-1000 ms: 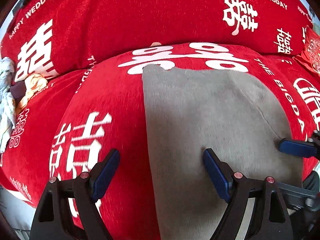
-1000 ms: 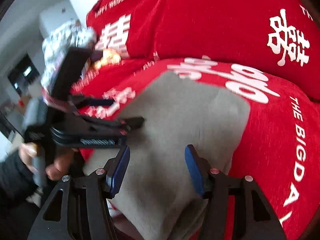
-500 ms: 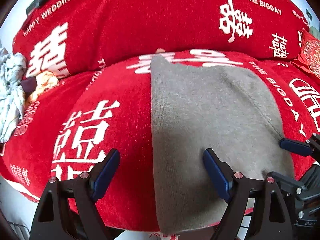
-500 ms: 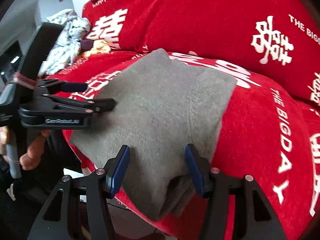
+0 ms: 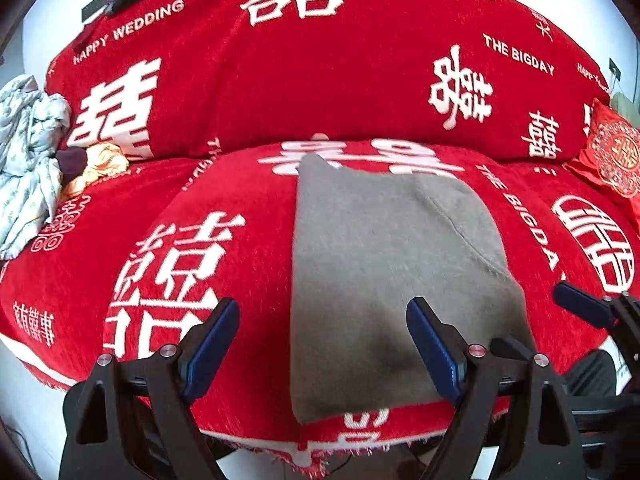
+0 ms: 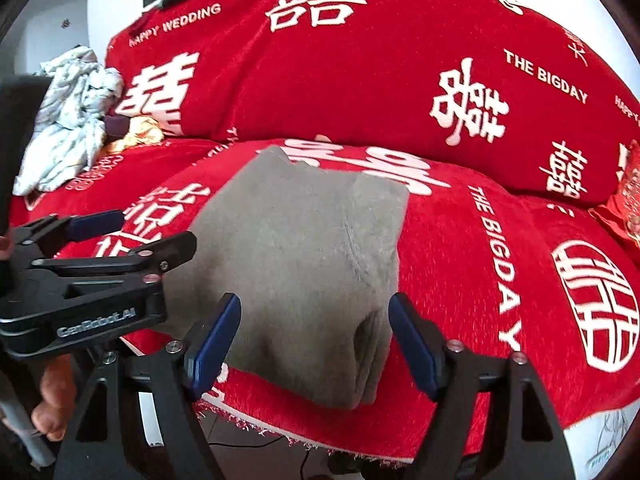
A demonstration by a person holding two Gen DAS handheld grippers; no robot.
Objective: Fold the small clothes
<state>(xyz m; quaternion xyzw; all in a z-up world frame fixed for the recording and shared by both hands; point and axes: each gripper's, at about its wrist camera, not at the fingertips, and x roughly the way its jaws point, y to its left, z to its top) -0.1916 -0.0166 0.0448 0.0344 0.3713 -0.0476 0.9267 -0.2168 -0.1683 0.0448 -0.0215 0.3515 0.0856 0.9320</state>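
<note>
Both grippers have drawn back from the grey garment (image 5: 384,280), which lies folded on the red sofa cover (image 5: 224,208). The left gripper (image 5: 324,344) and right gripper (image 6: 316,340) are released and empty, so this fold looks finished.

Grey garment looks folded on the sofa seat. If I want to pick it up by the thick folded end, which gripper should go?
Right, probably. The right gripper is open with the grey garment's layered end between its fingers; the left gripper straddles only its flat left edge.

A sofa (image 5: 280,80) draped in red wedding-print cover stands against a white wall (image 6: 108,0) in daylight.
</note>
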